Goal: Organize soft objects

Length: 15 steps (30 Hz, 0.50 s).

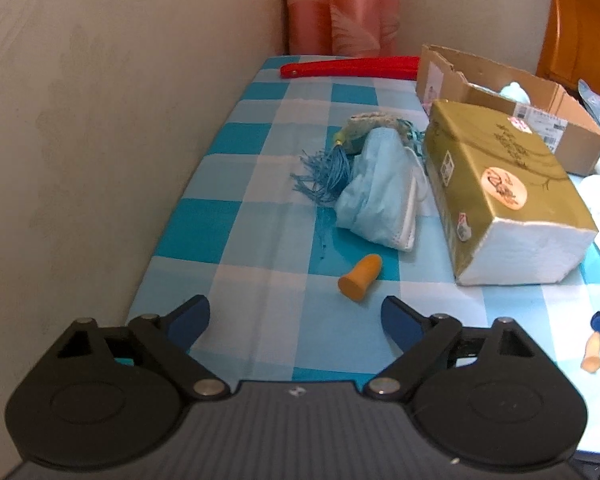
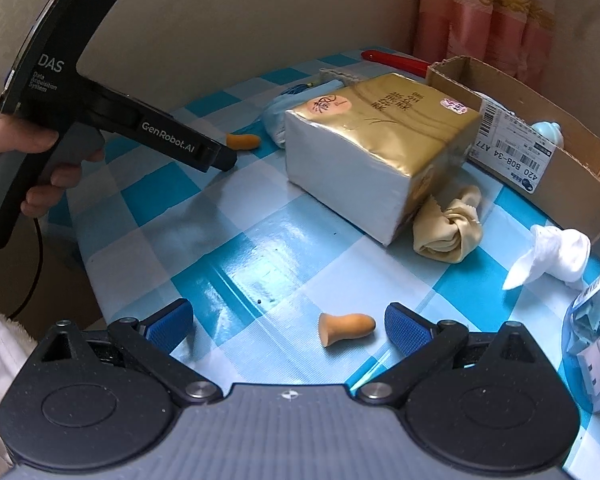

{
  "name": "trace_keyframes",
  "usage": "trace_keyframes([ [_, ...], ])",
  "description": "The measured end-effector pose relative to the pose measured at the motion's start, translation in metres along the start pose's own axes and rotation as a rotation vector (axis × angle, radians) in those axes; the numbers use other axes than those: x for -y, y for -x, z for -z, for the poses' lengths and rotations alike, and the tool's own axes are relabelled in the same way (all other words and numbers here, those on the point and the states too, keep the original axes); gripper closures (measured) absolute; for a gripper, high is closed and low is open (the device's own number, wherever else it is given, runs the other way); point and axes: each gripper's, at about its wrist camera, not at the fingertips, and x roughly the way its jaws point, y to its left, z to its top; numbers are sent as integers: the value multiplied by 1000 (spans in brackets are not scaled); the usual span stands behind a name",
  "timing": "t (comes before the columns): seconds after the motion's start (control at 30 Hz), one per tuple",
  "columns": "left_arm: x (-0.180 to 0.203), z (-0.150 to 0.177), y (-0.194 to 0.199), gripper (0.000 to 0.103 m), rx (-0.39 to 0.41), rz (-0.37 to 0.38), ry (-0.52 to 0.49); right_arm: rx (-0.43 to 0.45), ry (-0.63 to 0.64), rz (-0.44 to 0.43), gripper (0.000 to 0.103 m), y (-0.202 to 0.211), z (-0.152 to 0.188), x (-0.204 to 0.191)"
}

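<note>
Jaws spread empty, both grippers | left view: face masks (image 1: 374, 196) | right view: beige cloth (image 2: 448, 228)

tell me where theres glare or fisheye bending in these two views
Right wrist view: bright glare on the glossy checked tablecloth beside the tissue pack, and its edge curves strongly. Left wrist view: light is flatter, no strong glare; the wall bows near the frame's rim.

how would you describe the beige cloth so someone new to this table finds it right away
Start at the big gold tissue pack in the middle of the checked table. The beige cloth lies crumpled against the pack's near corner, on the cardboard box side. Unlike the white cloth beside it, it is tan and twisted into a knot.
</note>
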Motion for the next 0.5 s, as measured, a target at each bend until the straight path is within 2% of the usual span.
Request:
trace_keyframes([
  [0.23,-2,-3,-1,11,-7,-17,-14,12,-15,0,0,-1,0,2],
  [0.37,-11,-4,1,11,-6,-77,2,21,-23,-4,0,-1,1,4],
  [0.47,-14,-5,3,16,-3,-90,22,22,-21,-3,0,-1,1,3],
  [0.5,-13,-5,5,20,0,-79,19,22,-20,-2,0,-1,1,3],
])
